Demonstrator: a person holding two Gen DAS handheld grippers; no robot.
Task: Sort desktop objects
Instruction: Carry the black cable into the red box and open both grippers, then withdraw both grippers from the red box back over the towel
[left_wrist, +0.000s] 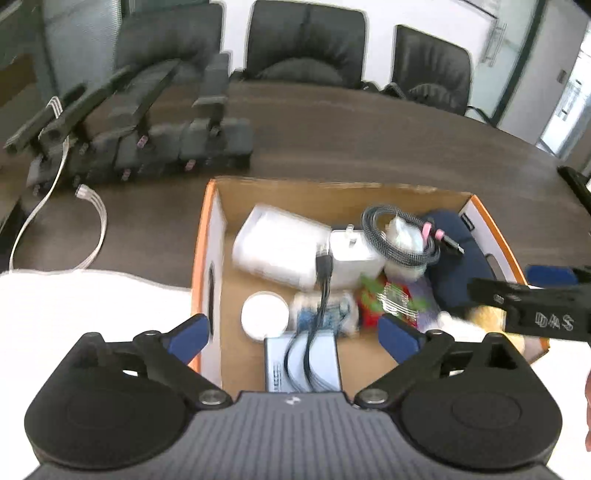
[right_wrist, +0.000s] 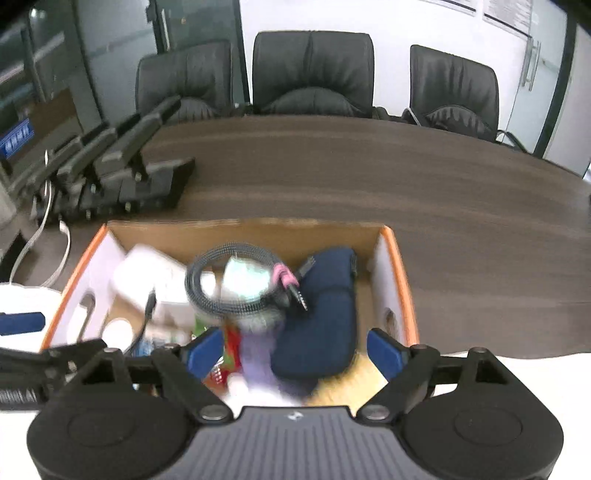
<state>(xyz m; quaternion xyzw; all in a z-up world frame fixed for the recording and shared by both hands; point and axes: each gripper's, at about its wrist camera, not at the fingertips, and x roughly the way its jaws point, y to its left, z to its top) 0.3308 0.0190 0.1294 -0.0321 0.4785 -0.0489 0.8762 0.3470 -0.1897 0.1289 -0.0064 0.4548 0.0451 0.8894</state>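
An orange-rimmed cardboard box (left_wrist: 204, 236) (right_wrist: 402, 280) sits on the dark table, crowded with objects. Inside lie a white plastic container (left_wrist: 280, 243), a white charger (left_wrist: 354, 258), a coiled braided cable (left_wrist: 399, 236) (right_wrist: 229, 284) with pink ends, a navy pouch (left_wrist: 461, 266) (right_wrist: 325, 325), a round white disc (left_wrist: 264, 314), a red and green packet (left_wrist: 380, 299) and a black cable (left_wrist: 323, 280). My left gripper (left_wrist: 295, 338) hangs open over the box's near left part, nothing between its blue pads. My right gripper (right_wrist: 295, 354) is open above the navy pouch, holding nothing.
Several black stands (left_wrist: 147, 140) (right_wrist: 122, 173) with white cables (left_wrist: 92, 221) occupy the table's left. Three black office chairs (left_wrist: 306, 44) line the far edge. A white surface (left_wrist: 92, 302) lies under the box's near side. The right gripper's arm (left_wrist: 535, 306) reaches in from the right.
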